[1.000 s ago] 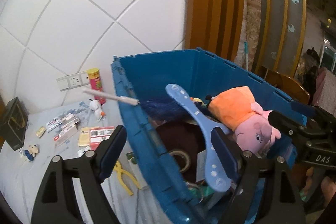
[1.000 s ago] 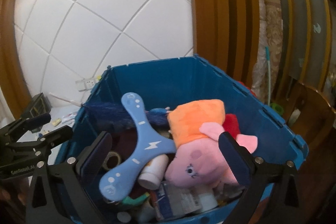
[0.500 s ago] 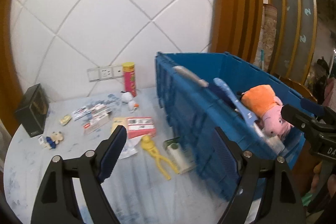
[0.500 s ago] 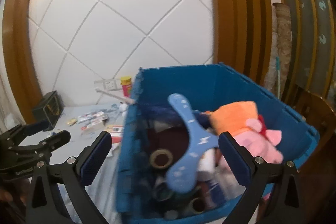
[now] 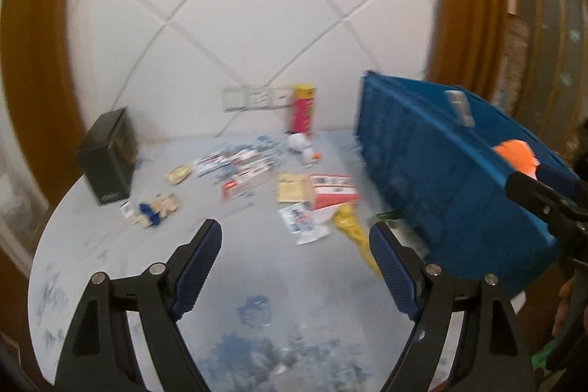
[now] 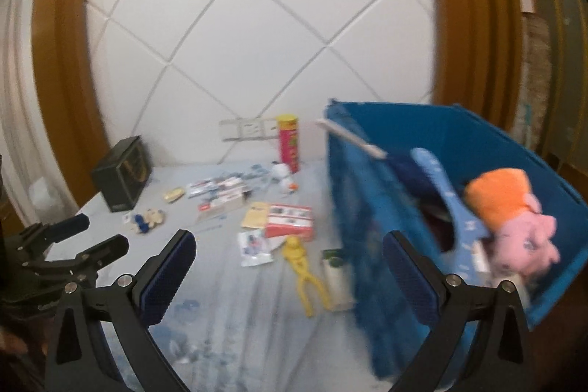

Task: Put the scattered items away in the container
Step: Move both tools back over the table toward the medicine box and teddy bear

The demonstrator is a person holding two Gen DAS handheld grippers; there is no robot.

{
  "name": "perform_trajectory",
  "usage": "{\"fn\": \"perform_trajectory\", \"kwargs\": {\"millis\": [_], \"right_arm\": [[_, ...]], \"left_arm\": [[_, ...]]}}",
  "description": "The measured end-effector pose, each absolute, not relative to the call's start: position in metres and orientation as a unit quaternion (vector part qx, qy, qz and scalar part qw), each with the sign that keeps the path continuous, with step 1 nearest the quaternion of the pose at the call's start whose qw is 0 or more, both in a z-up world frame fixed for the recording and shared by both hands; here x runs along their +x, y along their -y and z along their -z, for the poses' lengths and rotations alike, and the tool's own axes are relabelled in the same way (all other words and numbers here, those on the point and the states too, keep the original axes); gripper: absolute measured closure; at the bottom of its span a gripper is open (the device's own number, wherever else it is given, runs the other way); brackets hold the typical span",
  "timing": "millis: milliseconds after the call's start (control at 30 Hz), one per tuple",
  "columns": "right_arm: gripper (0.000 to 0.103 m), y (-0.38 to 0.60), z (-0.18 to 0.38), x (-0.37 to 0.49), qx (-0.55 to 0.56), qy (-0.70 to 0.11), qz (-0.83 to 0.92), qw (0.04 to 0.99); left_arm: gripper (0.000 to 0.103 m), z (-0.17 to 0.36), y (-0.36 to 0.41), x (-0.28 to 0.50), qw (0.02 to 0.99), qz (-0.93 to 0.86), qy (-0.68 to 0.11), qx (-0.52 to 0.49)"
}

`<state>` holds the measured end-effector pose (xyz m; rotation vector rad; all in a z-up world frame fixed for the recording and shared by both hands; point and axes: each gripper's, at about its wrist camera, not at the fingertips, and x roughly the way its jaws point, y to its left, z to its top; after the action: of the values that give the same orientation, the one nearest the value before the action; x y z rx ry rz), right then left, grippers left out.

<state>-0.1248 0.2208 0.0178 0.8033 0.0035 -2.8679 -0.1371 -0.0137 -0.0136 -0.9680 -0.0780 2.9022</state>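
Note:
A blue crate [image 5: 441, 164] stands at the table's right; in the right wrist view [image 6: 459, 149] it holds a pink plush pig [image 6: 522, 226], a light blue boomerang toy [image 6: 452, 197] and a duster. Scattered on the table lie yellow tongs [image 5: 354, 232], a red-white box [image 5: 332, 195], a white packet [image 5: 301, 221], flat packs [image 5: 239, 166] and a small doll [image 5: 158, 210]. My left gripper [image 5: 296, 261] is open and empty above the near table. My right gripper [image 6: 290, 274] is open and empty, left of the crate.
A black box [image 5: 108, 157] stands at the table's left. A red and yellow can [image 5: 303, 109] stands by the wall sockets, with a small white figure [image 5: 299, 142] before it. A white-green box [image 6: 334, 274] lies against the crate. The wall is white tile between wooden posts.
Both grippers have swung left and pulled back from over the crate to above the table. The scattered items now fill the middle of both views. Both stay open.

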Motion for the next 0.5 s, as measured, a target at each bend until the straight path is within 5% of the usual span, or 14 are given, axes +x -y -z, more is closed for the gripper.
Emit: {"fn": "perform_trajectory", "kwargs": {"millis": [500], "right_arm": [[0.000,-0.117,0.045,-0.246,0.336,-0.023,0.917,0.213]], "left_arm": [[0.020,0.071,0.145,-0.178,-0.133,-0.915,0.066,-0.374]]}}
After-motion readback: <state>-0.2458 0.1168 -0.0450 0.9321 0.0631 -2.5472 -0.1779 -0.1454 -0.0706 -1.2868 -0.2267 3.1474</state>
